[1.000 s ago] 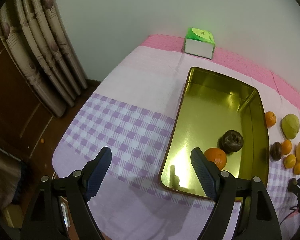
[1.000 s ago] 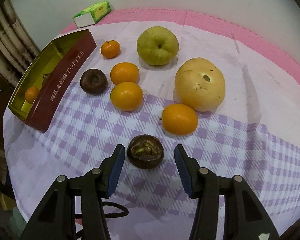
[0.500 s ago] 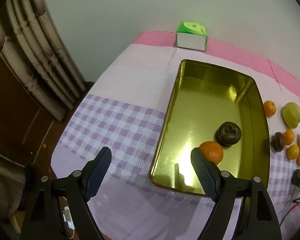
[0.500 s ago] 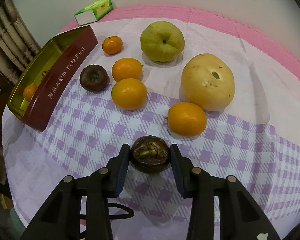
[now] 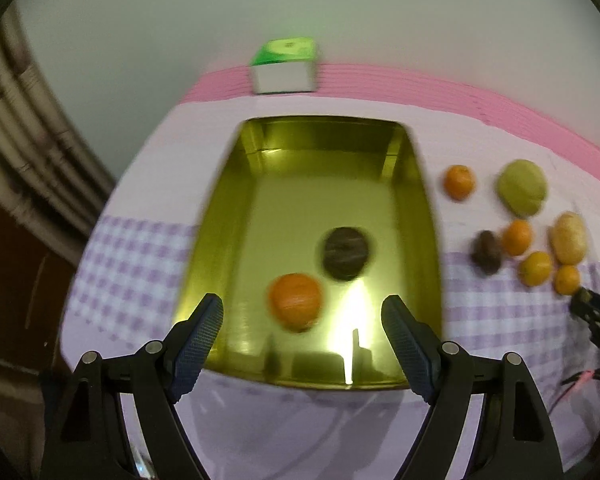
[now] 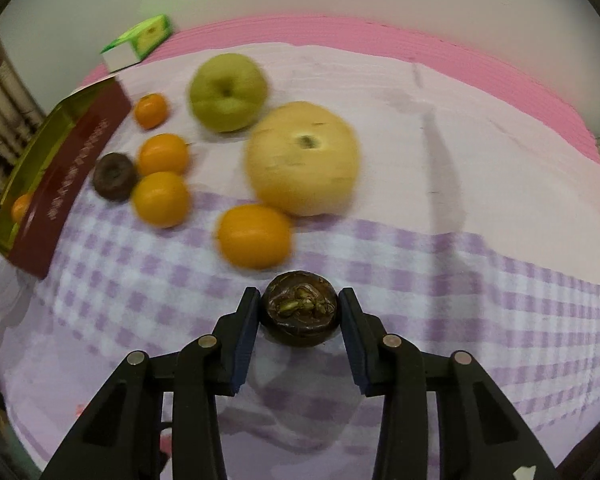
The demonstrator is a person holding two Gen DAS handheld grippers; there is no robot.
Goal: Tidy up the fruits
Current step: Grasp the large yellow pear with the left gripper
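My right gripper (image 6: pixel 299 312) is shut on a dark brown mangosteen (image 6: pixel 299 308) and holds it just above the checked cloth. Beyond it lie an orange (image 6: pixel 254 235), a yellow pear (image 6: pixel 303 159), a green apple (image 6: pixel 228 91), more oranges (image 6: pixel 161 199) and a second mangosteen (image 6: pixel 114 176). My left gripper (image 5: pixel 302 334) is open and empty over the near end of the gold tin (image 5: pixel 220 216), which holds an orange (image 5: pixel 296 301) and a mangosteen (image 5: pixel 346 253). The tin's red side (image 6: pixel 66 184) shows at the left of the right wrist view.
A green and white box (image 5: pixel 285 66) stands behind the tin at the table's back edge. Loose fruit (image 5: pixel 534 232) lies to the right of the tin. A curtain (image 5: pixel 28 144) hangs at the left beyond the table edge. The pink cloth border (image 6: pixel 420 52) runs along the back.
My right gripper closed on the mangosteen and lifted it slightly. My left gripper swung right, so the tin now lies centred between its fingers.
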